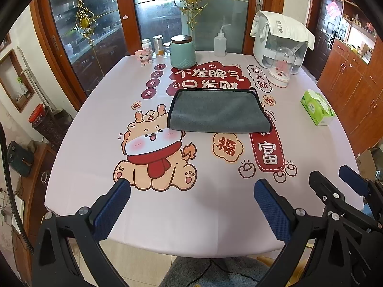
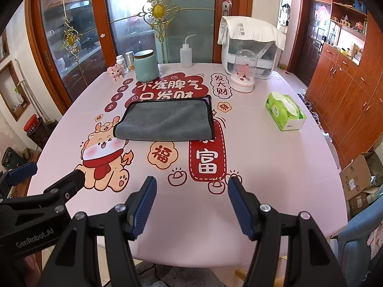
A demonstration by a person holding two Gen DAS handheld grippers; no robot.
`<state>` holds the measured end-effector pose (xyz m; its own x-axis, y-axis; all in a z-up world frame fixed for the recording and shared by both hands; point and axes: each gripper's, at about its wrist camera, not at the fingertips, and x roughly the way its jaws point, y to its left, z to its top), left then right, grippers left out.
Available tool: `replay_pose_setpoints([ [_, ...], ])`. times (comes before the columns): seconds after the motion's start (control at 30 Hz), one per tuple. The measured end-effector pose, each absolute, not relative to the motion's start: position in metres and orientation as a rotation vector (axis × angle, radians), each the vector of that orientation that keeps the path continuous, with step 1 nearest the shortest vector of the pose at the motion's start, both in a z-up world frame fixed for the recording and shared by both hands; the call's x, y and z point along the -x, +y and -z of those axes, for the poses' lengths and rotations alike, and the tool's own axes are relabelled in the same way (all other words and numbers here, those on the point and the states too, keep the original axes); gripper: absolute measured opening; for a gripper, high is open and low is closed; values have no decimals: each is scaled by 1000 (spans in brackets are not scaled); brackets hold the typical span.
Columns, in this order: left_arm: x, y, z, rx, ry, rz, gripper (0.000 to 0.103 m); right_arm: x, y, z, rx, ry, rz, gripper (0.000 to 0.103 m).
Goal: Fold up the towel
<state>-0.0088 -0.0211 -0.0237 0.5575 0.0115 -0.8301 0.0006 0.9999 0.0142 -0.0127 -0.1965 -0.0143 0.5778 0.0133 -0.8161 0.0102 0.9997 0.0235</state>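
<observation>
A grey towel [image 1: 216,111] with a black border lies folded in a flat rectangle at the middle of the table, also in the right wrist view [image 2: 166,119]. My left gripper [image 1: 191,189] is open and empty, above the table's near edge, well short of the towel. My right gripper [image 2: 191,189] is open and empty, also near the front edge. The right gripper shows at the far right of the left wrist view [image 1: 335,179], and the left gripper at the left of the right wrist view [image 2: 52,172].
The table has a pink printed cloth [image 1: 215,215]. At the back stand a teal canister [image 1: 183,52], small jars [image 1: 158,45], a pink toy [image 1: 143,57], a squeeze bottle [image 1: 220,43], a glass dome [image 1: 282,67] and a white appliance [image 1: 280,38]. A green tissue box [image 1: 317,107] lies right.
</observation>
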Motion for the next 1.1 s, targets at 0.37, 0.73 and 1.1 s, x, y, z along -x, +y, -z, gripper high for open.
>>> replay_pose_setpoints([
  [0.37,5,-24,22,-18,984,5,103,12,-195,15,-28,958,18,62],
  [0.73,2,-24,23,-25,986,16,103,11,-193,16,-33,963,25,62],
  [1.1,2,-23,24,-23,984,18,103,11,-192,16,-33,961,26,62],
])
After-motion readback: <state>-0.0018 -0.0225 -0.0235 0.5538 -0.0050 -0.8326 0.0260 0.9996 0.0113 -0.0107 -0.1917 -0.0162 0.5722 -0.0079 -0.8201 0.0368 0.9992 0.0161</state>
